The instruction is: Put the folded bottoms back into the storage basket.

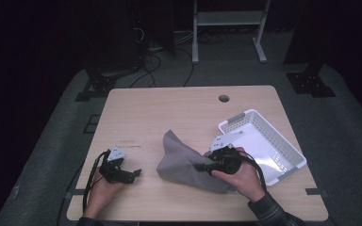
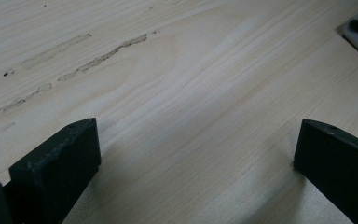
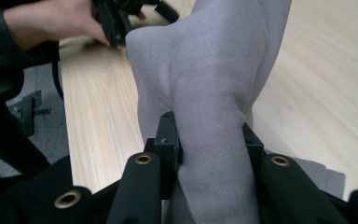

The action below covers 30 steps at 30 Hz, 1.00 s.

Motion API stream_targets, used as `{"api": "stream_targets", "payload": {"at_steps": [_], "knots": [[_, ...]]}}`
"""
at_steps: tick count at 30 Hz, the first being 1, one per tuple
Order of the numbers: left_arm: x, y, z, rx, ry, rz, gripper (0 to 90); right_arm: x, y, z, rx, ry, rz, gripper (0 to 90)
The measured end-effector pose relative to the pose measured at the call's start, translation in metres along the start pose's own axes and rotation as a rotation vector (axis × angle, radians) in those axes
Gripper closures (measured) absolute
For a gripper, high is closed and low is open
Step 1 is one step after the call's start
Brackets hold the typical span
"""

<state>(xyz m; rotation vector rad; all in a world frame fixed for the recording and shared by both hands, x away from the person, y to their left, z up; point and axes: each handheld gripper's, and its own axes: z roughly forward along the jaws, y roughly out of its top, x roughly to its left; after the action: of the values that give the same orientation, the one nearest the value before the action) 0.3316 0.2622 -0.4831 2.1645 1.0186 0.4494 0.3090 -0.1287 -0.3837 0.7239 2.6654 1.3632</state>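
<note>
Over on the right side of the wooden table point(image 1: 169, 108), the right gripper point(image 1: 201, 166) has its jaws clamped on a grey cloth point(image 1: 181, 162), and the right gripper view shows it plainly: the fabric is pinched into a thick fold between the two black jaws, bunching upward and away from them. From the high view, the cloth sits near the middle of the table, a little toward the front edge, one corner peaked up while the rest slumps in a crumpled heap on the wood. The person's right hand point(image 1: 242, 179) wraps the gripper body from behind, a plaid sleeve point(image 1: 271, 212) showing at the bottom edge. Just beside that hand, to the right, a white perforated basket point(image 1: 290, 146) rests at an angle near the table's right edge. Now the left side: the left gripper point(image 1: 134, 173) is low over bare wood near the front left of the table, well apart from the cloth, held by the left hand point(image 1: 101, 188), its cable point(image 1: 90, 181) looping back off the table edge. In the left gripper view its jaws stand wide apart with nothing between them but pale wood grain, and a sliver of the grey cloth shows at the top right corner. A round hole point(image 1: 224, 98) sits in the tabletop near the far edge.
</note>
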Motion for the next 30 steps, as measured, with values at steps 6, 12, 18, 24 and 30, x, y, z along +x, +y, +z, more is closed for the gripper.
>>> {"api": "stream_targets", "payload": {"at_steps": [6, 12, 18, 24, 30], "knots": [[0.0, 0.0, 0.0, -0.001, 0.0, -0.002, 0.0, -0.007, 0.008, -0.016, -0.048, -0.007, 0.016, 68.9], [0.0, 0.0, 0.0, -0.002, 0.001, 0.0, 0.0, -0.012, 0.019, -0.031, -0.085, -0.03, 0.019, 68.9], [0.0, 0.0, 0.0, -0.002, 0.001, -0.001, 0.0, -0.016, 0.029, -0.048, -0.116, -0.057, 0.019, 68.8], [0.0, 0.0, 0.0, -0.001, 0.0, 0.0, 0.0, -0.02, 0.037, -0.066, -0.148, -0.075, 0.028, 68.9], [0.0, 0.0, 0.0, 0.002, -0.001, 0.0, 0.0, -0.023, 0.043, -0.081, -0.168, -0.099, 0.029, 68.8]]}}
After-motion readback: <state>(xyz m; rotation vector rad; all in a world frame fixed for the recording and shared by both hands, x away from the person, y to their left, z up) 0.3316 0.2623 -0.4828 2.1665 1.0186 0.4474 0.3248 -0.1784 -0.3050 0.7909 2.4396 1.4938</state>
